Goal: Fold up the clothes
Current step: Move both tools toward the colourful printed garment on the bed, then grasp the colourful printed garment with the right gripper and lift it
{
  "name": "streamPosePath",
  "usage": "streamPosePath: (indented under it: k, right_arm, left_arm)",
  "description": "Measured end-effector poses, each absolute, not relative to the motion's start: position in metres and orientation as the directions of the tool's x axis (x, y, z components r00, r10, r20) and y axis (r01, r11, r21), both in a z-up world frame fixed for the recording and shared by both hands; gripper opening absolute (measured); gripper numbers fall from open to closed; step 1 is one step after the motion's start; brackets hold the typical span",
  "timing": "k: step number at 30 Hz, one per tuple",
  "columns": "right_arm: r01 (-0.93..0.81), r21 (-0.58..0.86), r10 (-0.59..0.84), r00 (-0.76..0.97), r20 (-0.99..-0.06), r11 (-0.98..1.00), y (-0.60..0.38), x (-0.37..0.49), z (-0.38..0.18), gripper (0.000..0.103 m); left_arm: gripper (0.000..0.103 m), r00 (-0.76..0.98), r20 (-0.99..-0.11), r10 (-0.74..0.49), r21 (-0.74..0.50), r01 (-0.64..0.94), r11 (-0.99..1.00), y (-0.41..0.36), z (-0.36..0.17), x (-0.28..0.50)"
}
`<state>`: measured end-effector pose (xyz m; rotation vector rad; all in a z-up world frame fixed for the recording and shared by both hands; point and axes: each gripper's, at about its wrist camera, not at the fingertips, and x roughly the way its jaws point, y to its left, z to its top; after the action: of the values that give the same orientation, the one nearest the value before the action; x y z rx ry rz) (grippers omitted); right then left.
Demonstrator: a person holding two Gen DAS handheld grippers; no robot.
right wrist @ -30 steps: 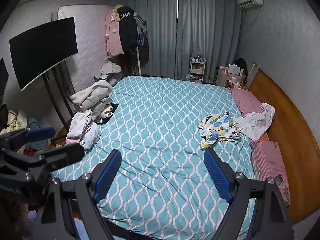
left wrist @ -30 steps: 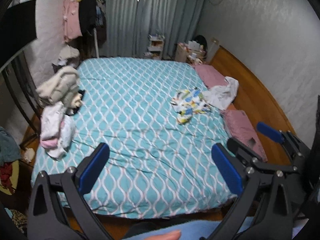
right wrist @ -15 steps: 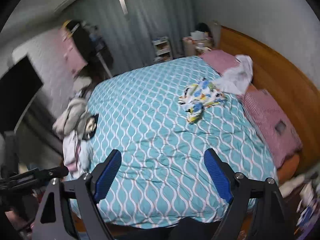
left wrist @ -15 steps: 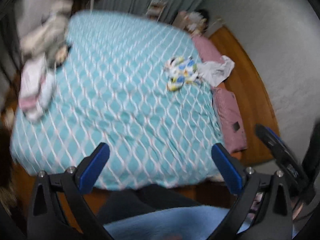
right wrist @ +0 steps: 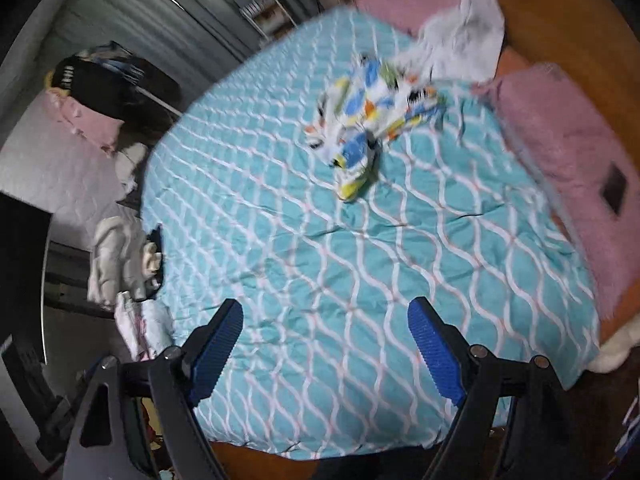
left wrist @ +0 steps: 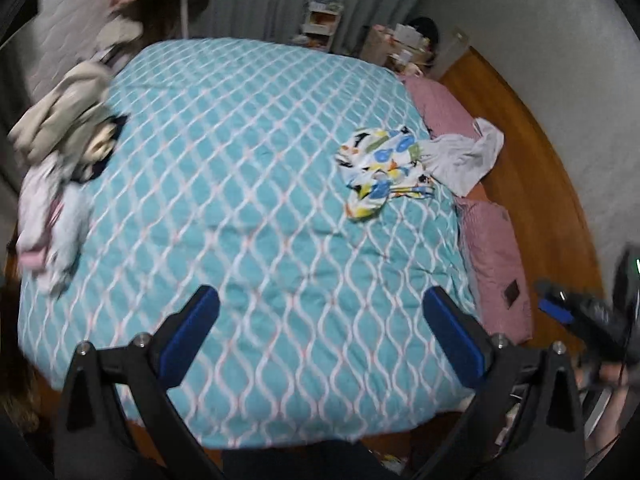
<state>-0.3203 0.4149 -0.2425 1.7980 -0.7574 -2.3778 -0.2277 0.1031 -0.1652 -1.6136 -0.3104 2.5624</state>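
Both claws hang empty over the near edge of my teal lattice-print bedspread [left wrist: 248, 184]: left gripper [left wrist: 320, 322] spread wide, right gripper [right wrist: 326, 338] likewise. Ahead and rightward lies the crumpled white garment with blue, yellow and orange patches [right wrist: 372, 120], long axis running toward me. I judge the right claw nearer. Beyond it sits a pale grey cloth [right wrist: 460, 36].

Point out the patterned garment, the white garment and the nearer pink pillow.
patterned garment [left wrist: 382, 164]: left wrist view, its crumpled middle.
white garment [left wrist: 464, 156]: left wrist view, its centre.
pink pillow [right wrist: 568, 160]: right wrist view, its top face.
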Motion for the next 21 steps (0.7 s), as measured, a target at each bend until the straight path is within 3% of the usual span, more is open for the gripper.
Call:
streamPosePath:
  k: [3,6,13,19,20,21]
  right_arm:
    - [-0.257,0.422,-0.358,-0.260,-0.897,-0.870,0.423,-0.401,-0.321,0.087]
    - [-0.287,0.435,-0.386,-0.213,-0.898,-0.853,0.424,-0.473,-0.390,0.087]
    - [-0.421,0.376,-0.374,-0.090,-0.923,-0.826,0.427,-0.627,-0.531,0.087]
    - [-0.474,0.418,-0.452,-0.048,-0.891,-0.775,0.410,-0.654,-0.598,0.086]
    - [-0.474,0.446,-0.465,-0.083,-0.881,-0.759,0.409,-0.650,-0.599,0.085]
    - [-0.472,0.480,-0.491,-0.108,-0.864,-0.739,0.409,-0.645,-0.600,0.059]
  left_arm:
    - [0.101,-0.344,-0.930,0.131,-0.147,0.020,-0.989,0.139,-0.219,-0.275]
    - [0.100,-0.380,-0.918,0.112,-0.131,0.024,-0.991,0.157,-0.257,-0.295]
    - [0.100,-0.340,-0.916,0.214,-0.253,0.074,-0.965,0.167,-0.347,-0.320]
    - [0.100,-0.369,-0.894,0.255,-0.330,0.159,-0.930,0.163,-0.379,-0.320]
    - [0.100,-0.360,-0.899,0.250,-0.329,0.176,-0.928,0.159,-0.384,-0.320]
    - [0.100,-0.356,-0.901,0.246,-0.331,0.200,-0.922,0.156,-0.389,-0.319]
